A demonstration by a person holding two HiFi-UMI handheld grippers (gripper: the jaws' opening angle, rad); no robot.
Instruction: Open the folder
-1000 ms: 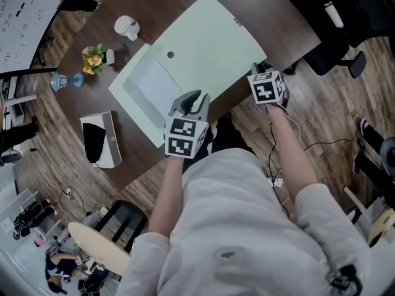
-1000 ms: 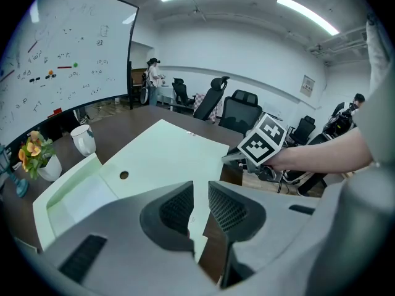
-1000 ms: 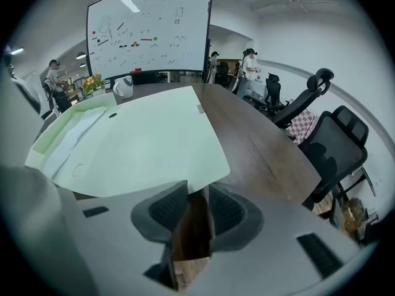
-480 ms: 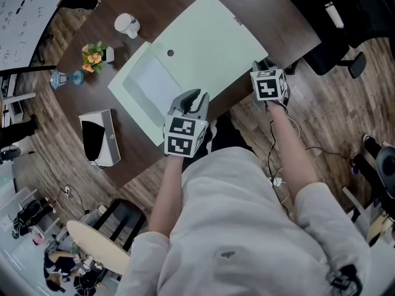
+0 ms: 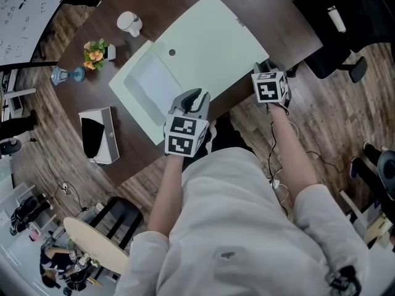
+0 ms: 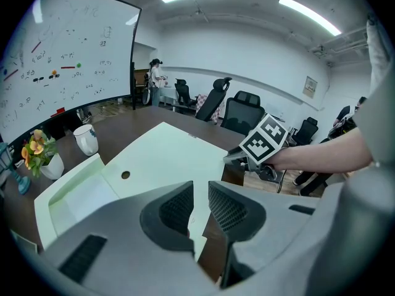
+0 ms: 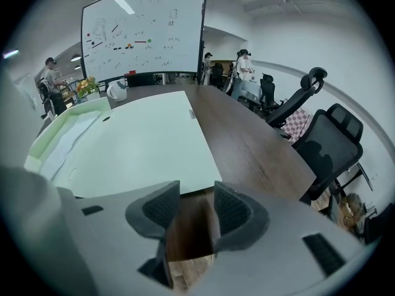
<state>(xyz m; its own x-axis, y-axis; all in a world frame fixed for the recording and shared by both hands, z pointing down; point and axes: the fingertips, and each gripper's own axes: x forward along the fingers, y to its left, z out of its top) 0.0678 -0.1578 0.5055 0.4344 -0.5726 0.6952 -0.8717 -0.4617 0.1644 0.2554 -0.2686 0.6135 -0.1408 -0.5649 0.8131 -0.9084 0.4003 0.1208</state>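
Fingers point(image 6: 174, 209) of the left gripper point(image 6: 200, 193) stand a little apart, with a thin gap between the two dark pads. In that gap you can see the near edge of the folder point(image 5: 210, 42) and some brown table point(image 5: 278, 17) past it. The pads do not seem to squeeze the folder.

The right gripper point(image 7: 196, 193) is letting go: its jaws are opening. Between them there is only the table edge and the wood floor below. The folder's corner lies just in front of its tips.

The folder is pale green and lies open on the dark table. Its big flat cover is spread out to the right. Its left part is a shallow tray with a white sheet point(image 5: 151, 82) inside.

Both arms reach out from the body in white sleeves. The left arm point(image 5: 166, 190) goes straight ahead, and its gripper tilts down over the near edge of the folder. The right arm point(image 5: 290, 153) goes out to the right side, and its gripper tilts down at the table's edge, near the cover's right corner.

A white mug point(image 5: 128, 23), a small pot of flowers point(image 5: 95, 54) and a white box point(image 5: 99, 137) sit on the table to the left of the folder.
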